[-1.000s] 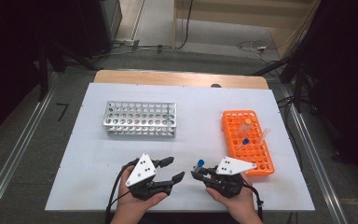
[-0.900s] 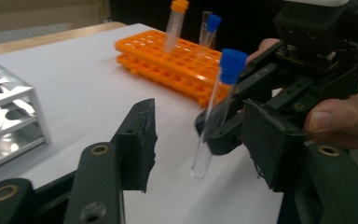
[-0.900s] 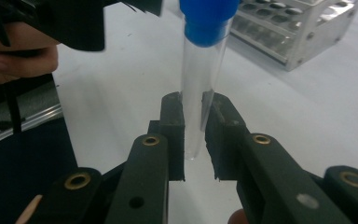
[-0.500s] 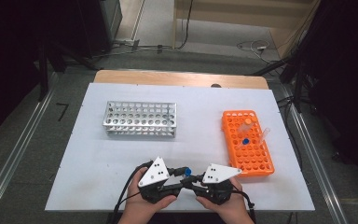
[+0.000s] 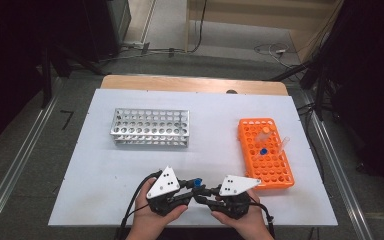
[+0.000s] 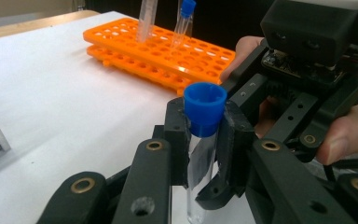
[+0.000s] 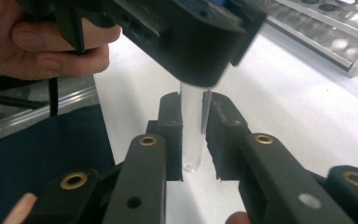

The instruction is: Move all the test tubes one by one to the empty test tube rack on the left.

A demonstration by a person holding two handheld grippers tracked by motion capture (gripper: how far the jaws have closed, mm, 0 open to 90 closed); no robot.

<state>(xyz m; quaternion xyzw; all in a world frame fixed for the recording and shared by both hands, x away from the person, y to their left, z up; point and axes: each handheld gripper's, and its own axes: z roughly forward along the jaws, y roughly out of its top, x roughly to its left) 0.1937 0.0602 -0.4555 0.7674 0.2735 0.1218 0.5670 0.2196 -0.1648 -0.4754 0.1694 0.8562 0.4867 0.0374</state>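
Observation:
A clear tube with a blue cap [image 6: 205, 105] stands upright between both grippers near the table's front edge [image 5: 196, 183]. My left gripper [image 6: 205, 135] is shut on the tube just under the cap; its jaws have just been closing. My right gripper [image 7: 194, 135] faces it, its jaws around the tube's lower part [image 7: 192, 126]. They have just been opening, and a thin gap shows at one pad. In the high view the left gripper [image 5: 192, 186] and right gripper [image 5: 202, 192] meet tip to tip, a hand behind each.
An orange rack [image 5: 265, 152] lies at the right with a blue-capped tube [image 5: 263, 150] and a clear tube [image 5: 284, 142] in it. A metal rack [image 5: 150, 127] stands at the back left. The white table top [image 5: 105, 170] ends just behind the hands.
The two grippers, apart a second ago, have come together at the front. The blue-capped tube, then at the right gripper's tip, now sits in the left gripper's closed jaws.

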